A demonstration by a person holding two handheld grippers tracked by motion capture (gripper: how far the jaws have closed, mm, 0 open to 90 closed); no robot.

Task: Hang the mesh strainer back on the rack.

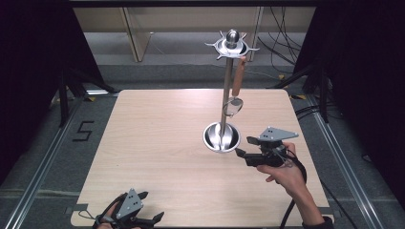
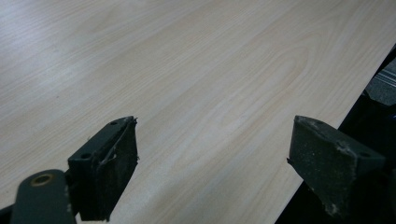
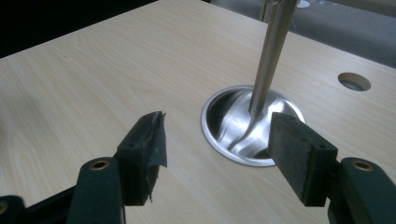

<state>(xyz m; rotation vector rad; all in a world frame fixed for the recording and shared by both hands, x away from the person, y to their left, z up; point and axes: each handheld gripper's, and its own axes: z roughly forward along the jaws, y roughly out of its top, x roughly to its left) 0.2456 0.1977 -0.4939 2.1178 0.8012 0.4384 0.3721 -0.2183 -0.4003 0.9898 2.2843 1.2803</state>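
Hovering with jaws wide and empty, right tool [image 1: 244,146] at four o'clock of the stand's steel bowl base [image 1: 221,137]; left tool [image 1: 154,208], likewise wide, idling at seven o'clock on the bench [image 1: 157,143]; spoon [image 1: 234,90] hanging off the stand's top ring [image 1: 232,46].

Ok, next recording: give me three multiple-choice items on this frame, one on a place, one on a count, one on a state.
1. Where does the stand rest on the table?
A. right of centre
B. near left corner
C. far left edge

2. How many utensils hang from the stand's top ring?
A. none
B. one
C. four

3. How do the right gripper jaws stand?
A. clamped on the pole
B. apart, nothing between them
C. shut on a spoon

Key: 1 A, the round base sits right of the table's middle in the high view. 2 B, a single wooden-handled utensil hangs there. 3 B, the right gripper view shows bare table between the pads.
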